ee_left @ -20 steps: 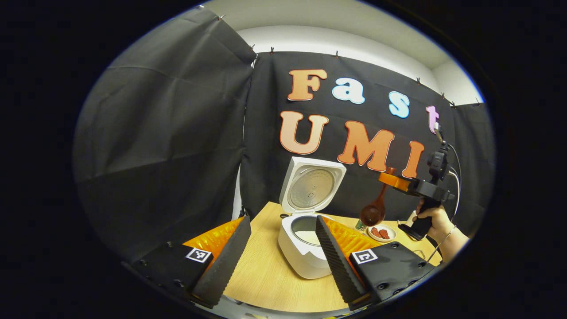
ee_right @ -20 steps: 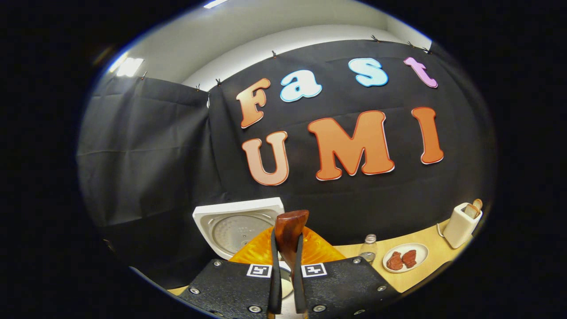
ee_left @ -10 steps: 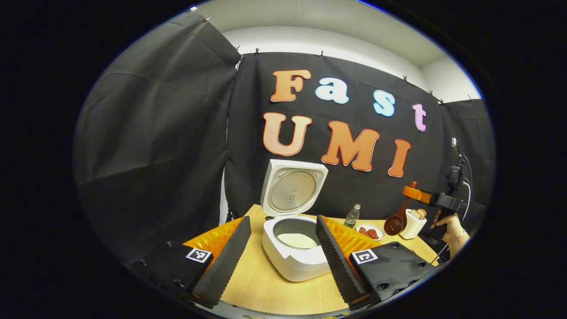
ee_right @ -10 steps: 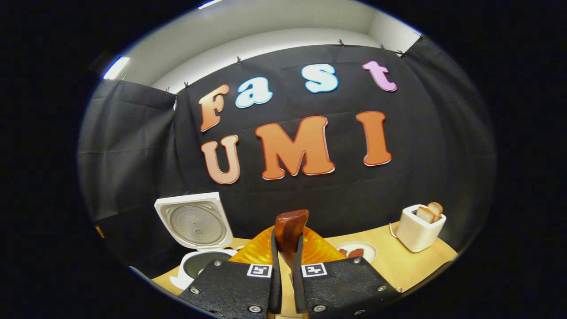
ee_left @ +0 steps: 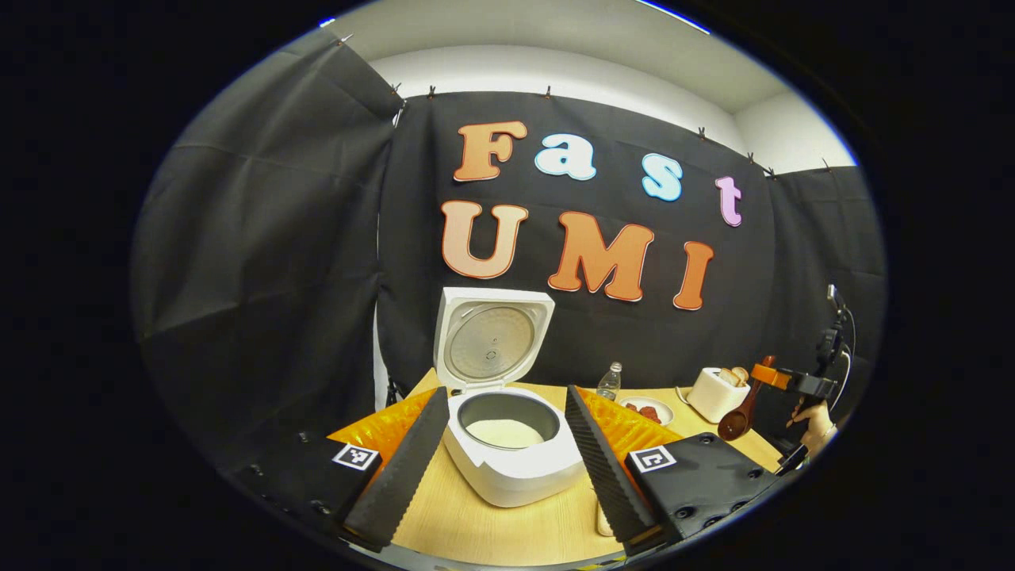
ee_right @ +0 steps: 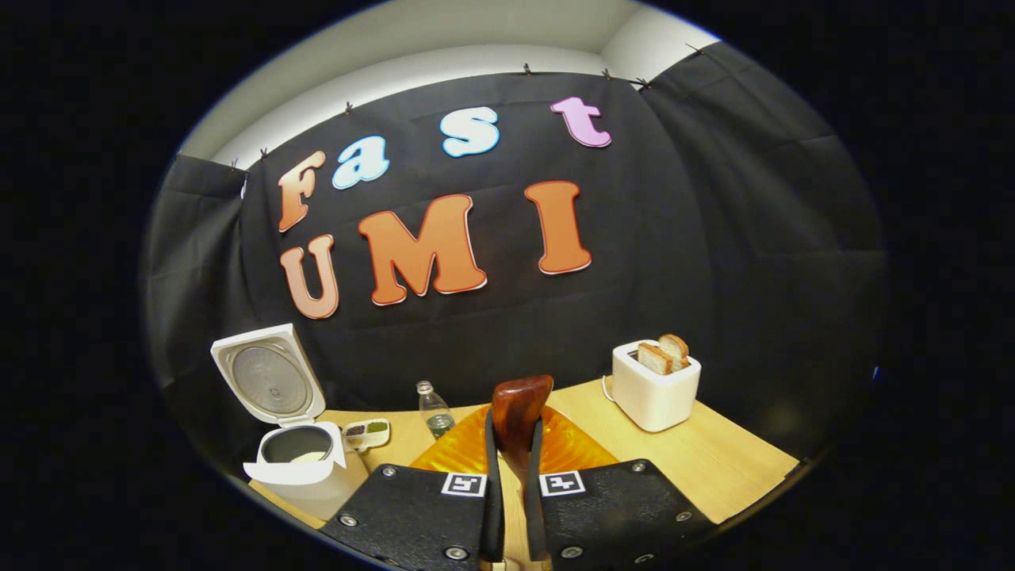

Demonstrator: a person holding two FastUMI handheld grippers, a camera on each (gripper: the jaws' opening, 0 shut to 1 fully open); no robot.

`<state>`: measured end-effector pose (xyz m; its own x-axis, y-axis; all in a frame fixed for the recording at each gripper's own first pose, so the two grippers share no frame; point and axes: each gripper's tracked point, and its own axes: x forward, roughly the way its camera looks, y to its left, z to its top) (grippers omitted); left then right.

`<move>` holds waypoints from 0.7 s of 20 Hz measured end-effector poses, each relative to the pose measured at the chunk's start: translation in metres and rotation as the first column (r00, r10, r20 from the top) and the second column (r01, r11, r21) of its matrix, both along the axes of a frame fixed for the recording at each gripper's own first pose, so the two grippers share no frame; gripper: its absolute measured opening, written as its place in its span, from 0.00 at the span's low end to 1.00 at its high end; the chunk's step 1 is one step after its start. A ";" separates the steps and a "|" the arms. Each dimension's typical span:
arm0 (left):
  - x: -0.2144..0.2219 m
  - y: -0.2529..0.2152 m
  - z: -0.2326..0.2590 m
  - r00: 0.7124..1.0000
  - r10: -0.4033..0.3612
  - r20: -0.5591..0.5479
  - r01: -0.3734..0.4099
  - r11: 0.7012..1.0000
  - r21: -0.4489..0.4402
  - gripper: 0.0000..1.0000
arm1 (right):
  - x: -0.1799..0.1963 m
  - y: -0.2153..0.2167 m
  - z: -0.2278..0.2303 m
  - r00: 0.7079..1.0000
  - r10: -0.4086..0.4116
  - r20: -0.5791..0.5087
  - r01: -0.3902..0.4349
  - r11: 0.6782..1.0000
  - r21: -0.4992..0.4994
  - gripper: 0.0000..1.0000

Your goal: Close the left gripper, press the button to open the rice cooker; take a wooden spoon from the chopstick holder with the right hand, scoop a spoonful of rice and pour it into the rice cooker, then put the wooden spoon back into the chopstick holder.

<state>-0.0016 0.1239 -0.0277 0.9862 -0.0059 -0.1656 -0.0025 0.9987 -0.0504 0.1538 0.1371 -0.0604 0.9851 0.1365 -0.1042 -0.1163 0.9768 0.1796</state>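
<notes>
Holding wide apart at near edge of left gripper view: left gripper, released, grasping nothing, framing rice cooker on table. Lid up and tilted back; pale rice lying in inner pot. Button step judged done.

Clenched on wooden spoon in right gripper view: right gripper, fingers pressed either side of handle, handle end standing up between them. Bowl of spoon below the clamp, hidden in that view. Seen from left gripper view at far right: same spoon hanging bowl-down from right gripper, hand below it, just beside toaster. Bowl looks dark, no rice visible on it, though too small to be sure.

Changed over the last second: spoon carried from near the open cooker, off rightward across the table past plate and bottle, now well apart from cooker. Right gripper view swung right with it; cooker slid to its far left, toaster now right of centre.

Meaning, as a judgement: pour finished, return leg under way. Chopstick holder not made out in either view; likely off to the right. Remaining: lower spoon into holder, release.

Farther back: small sauce dish behind cooker, then booth cloth.
</notes>
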 end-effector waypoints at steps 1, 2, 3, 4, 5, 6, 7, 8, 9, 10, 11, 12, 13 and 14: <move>0.001 -0.002 0.000 1.000 -0.002 -0.002 0.002 1.000 0.003 1.00 | 0.000 -0.009 -0.009 1.000 -0.012 -0.015 0.013 1.000 0.005 0.10; 0.001 -0.004 0.001 1.000 -0.001 -0.005 0.001 1.000 0.010 1.00 | 0.000 -0.015 -0.018 0.999 -0.024 -0.030 0.024 1.000 0.009 0.10; 0.002 -0.005 0.001 1.000 0.001 -0.005 -0.001 1.000 0.015 1.00 | 0.000 -0.020 -0.027 0.998 -0.034 -0.045 0.034 0.999 0.015 0.10; 0.004 -0.007 0.002 1.000 0.003 -0.006 -0.003 1.000 0.018 1.00 | 0.000 -0.024 -0.037 0.997 -0.041 -0.061 0.042 0.999 0.020 0.10; 0.005 -0.008 0.002 1.000 0.005 -0.008 -0.005 1.000 0.019 1.00 | 0.002 -0.028 -0.048 0.996 -0.045 -0.076 0.047 0.999 0.026 0.10; 0.006 -0.010 0.002 1.000 0.006 -0.010 -0.006 1.000 0.015 1.00 | 0.002 -0.031 -0.056 0.995 -0.051 -0.089 0.054 0.998 0.028 0.10; 0.006 -0.012 0.001 1.000 0.006 -0.014 -0.006 1.000 0.008 1.00 | 0.004 -0.032 -0.065 0.994 -0.052 -0.099 0.055 0.998 0.030 0.10; 0.007 -0.014 0.000 1.000 0.007 -0.017 -0.007 1.000 0.005 1.00 | 0.006 -0.033 -0.074 0.992 -0.055 -0.112 0.059 0.998 0.034 0.10; 0.008 -0.014 -0.002 1.000 0.010 -0.022 -0.010 1.000 0.007 1.00 | 0.008 -0.034 -0.083 0.990 -0.056 -0.128 0.062 0.997 0.040 0.10; 0.008 -0.014 -0.002 1.000 0.017 -0.022 -0.017 1.000 0.009 1.00 | 0.009 -0.034 -0.091 0.989 -0.054 -0.140 0.062 0.997 0.054 0.10; 0.008 -0.013 -0.002 1.000 0.022 -0.021 -0.021 1.000 0.008 1.00 | 0.011 -0.033 -0.098 0.987 -0.053 -0.155 0.065 0.995 0.075 0.11; 0.007 -0.014 -0.004 0.999 0.025 -0.028 -0.024 1.000 0.008 1.00 | 0.012 -0.033 -0.107 0.984 -0.053 -0.171 0.069 0.993 0.091 0.11; 0.007 -0.013 -0.005 0.999 0.028 -0.030 -0.028 1.000 0.007 1.00 | 0.013 -0.035 -0.115 0.981 -0.058 -0.185 0.077 0.992 0.098 0.11; 0.007 -0.013 -0.003 0.999 0.027 -0.028 -0.027 1.000 0.006 1.00 | 0.012 -0.036 -0.122 0.979 -0.060 -0.196 0.082 0.991 0.106 0.11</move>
<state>0.0050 0.1106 -0.0307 0.9809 0.0215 -0.1931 -0.0307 0.9985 -0.0446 0.1663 0.1013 -0.1820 0.9557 0.0890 -0.2807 -0.0003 0.9536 0.3011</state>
